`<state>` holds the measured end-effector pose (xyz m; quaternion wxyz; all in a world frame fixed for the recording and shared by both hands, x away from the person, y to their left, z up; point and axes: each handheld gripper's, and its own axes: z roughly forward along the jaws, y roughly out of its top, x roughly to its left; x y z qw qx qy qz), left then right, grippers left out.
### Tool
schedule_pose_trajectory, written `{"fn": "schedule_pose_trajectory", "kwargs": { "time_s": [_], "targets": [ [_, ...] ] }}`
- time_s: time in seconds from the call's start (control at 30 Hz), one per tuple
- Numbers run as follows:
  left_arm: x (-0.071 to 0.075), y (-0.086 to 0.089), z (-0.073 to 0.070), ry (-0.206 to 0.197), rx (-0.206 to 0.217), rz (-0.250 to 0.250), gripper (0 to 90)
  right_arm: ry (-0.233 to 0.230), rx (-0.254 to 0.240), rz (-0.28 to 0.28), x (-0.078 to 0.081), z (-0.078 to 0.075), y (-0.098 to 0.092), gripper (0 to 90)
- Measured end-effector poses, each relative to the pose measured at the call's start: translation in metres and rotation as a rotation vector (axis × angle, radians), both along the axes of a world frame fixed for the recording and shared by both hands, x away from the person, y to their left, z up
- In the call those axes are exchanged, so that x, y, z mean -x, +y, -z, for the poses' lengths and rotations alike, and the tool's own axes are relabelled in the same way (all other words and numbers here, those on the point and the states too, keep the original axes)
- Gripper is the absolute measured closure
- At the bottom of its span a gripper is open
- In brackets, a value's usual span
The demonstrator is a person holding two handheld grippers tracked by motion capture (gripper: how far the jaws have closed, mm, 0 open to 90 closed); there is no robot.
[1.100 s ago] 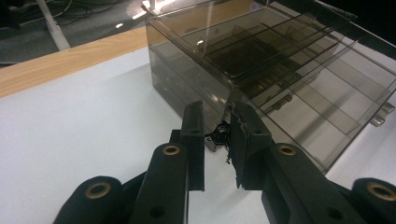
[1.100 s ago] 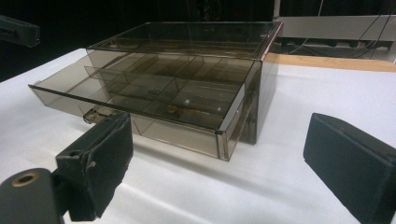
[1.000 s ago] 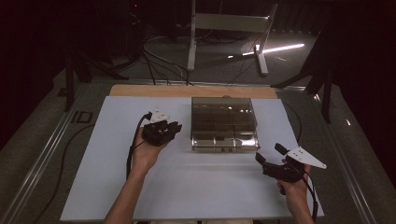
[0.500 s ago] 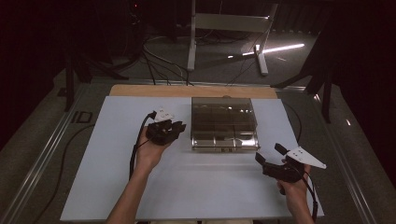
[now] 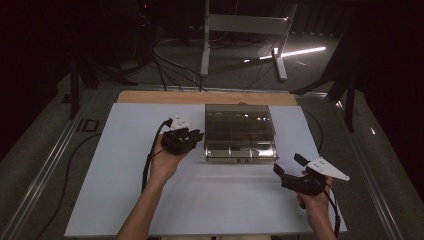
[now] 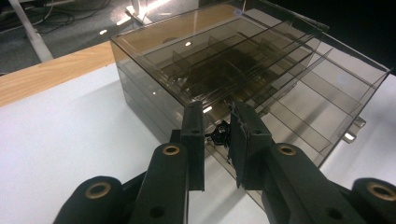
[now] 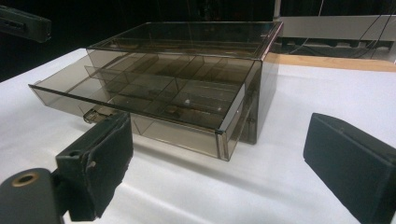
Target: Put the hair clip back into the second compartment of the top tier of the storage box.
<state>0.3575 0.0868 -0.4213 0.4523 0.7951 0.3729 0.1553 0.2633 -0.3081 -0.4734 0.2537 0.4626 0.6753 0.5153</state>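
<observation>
A smoky see-through drawer box (image 5: 240, 130) stands on the white tabletop (image 5: 110, 190). In the right gripper view its top drawer (image 7: 140, 93) is pulled partway out, with dividers inside and a small handle (image 7: 95, 114) on its front. My left gripper (image 5: 196, 136) is at the box's left side near the front corner. Its jaws point at the wall with a narrow gap and nothing pressed between them (image 6: 217, 109). A small dark thing (image 6: 219, 135) shows in that gap; I cannot tell what it is. My right gripper (image 5: 288, 164) hovers open at the front right, facing the drawer (image 7: 219, 126).
A wooden strip (image 5: 160, 97) runs along the table's far edge. Beyond it, on the dark floor, are cables (image 5: 165, 55) and a metal stand (image 5: 205, 40). Bare white tabletop spreads to the left and in front of the box.
The left gripper has edged slightly right, closer to the box's side. The right gripper has stayed where it was.
</observation>
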Motion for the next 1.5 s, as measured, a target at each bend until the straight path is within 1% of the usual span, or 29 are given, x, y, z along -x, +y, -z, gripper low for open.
{"fn": "schedule_pose_trajectory", "kwargs": {
  "time_s": [1.1,1.5],
  "targets": [
    [-0.002,-0.022,-0.003,-0.002,0.009,0.038,77.6,0.001,0.001,0.0,0.0,0.0,0.0,8.5],
    [-0.002,-0.032,-0.004,-0.003,0.01,0.058,77.6,0.001,0.001,-0.001,0.0,0.0,0.0,8.5]
  ]
}}
